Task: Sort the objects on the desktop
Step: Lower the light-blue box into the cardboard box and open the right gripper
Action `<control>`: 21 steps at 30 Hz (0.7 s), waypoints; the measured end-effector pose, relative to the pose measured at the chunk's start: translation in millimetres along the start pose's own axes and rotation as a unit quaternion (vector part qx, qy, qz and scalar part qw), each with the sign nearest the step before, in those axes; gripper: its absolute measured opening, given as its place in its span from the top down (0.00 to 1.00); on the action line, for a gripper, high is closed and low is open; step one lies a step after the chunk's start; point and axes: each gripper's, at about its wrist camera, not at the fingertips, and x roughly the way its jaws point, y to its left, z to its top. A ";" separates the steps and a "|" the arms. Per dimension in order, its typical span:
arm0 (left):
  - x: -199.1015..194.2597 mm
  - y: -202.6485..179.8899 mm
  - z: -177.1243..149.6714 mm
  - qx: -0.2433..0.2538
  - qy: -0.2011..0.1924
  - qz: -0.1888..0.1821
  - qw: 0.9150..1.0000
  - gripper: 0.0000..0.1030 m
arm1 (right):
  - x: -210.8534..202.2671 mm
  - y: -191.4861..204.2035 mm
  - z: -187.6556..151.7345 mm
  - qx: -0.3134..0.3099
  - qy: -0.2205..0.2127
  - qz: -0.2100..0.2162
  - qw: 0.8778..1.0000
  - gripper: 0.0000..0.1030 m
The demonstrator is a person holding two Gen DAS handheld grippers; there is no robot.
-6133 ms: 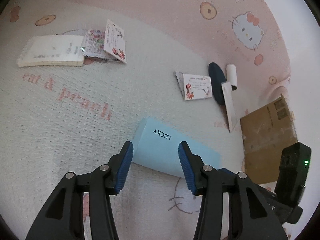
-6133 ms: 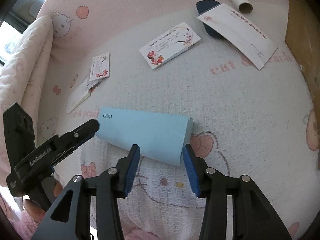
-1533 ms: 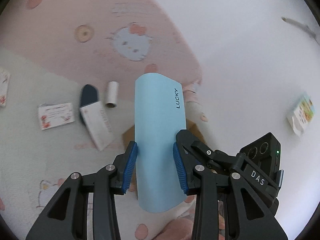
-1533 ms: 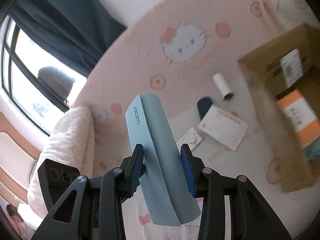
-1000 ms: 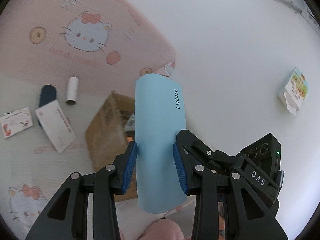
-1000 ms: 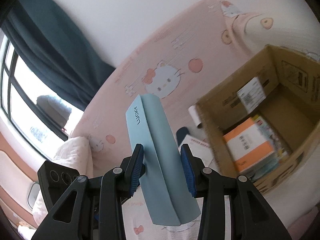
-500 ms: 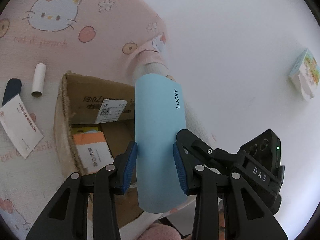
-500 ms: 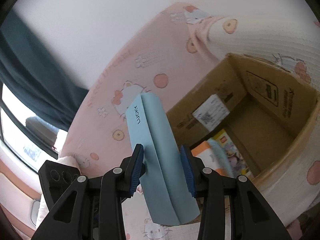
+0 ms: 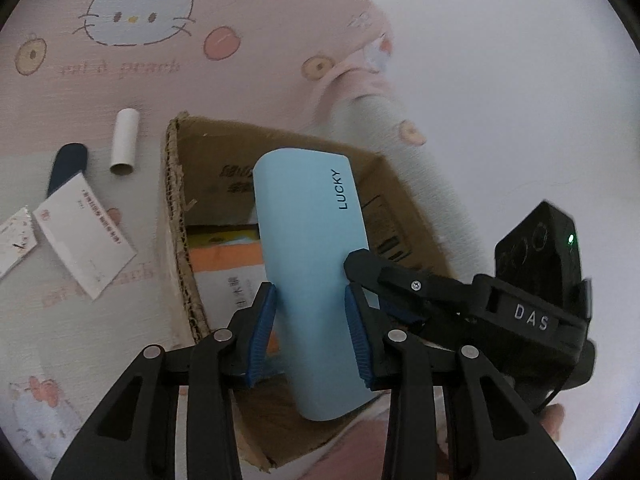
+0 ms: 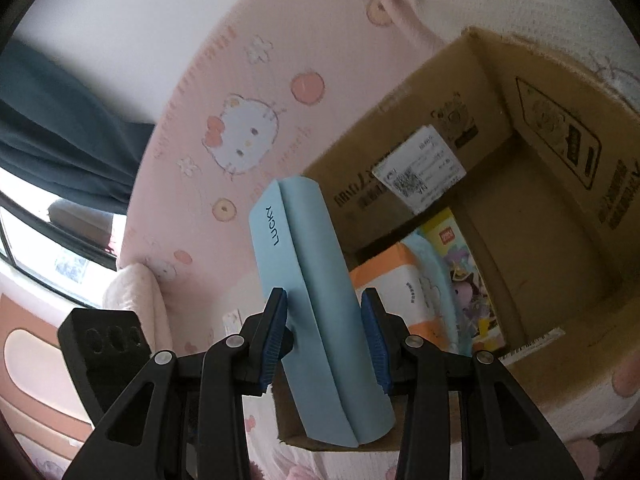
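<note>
Left wrist view: blue LUCKY folder (image 9: 312,280) clamped by both grippers, above open cardboard box (image 9: 176,216).

Left gripper (image 9: 308,320) and right gripper (image 10: 324,328) pinching its near end, long axis running forward over box; right view alone showing orange pack (image 10: 396,280) inside; white tube (image 9: 125,141) far left.

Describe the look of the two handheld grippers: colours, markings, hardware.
Both the left gripper and the right gripper have matte black angular finger arms with silver pivot screws and ribbed blue pads. In the left wrist view the right unit's black body reads "DAS" in white, with a lit green LED.
</note>
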 end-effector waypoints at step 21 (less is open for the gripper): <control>6.8 -5.7 4.9 0.013 0.023 0.068 0.997 0.68 | 26.8 17.2 13.9 -0.058 0.072 -0.117 0.989 0.67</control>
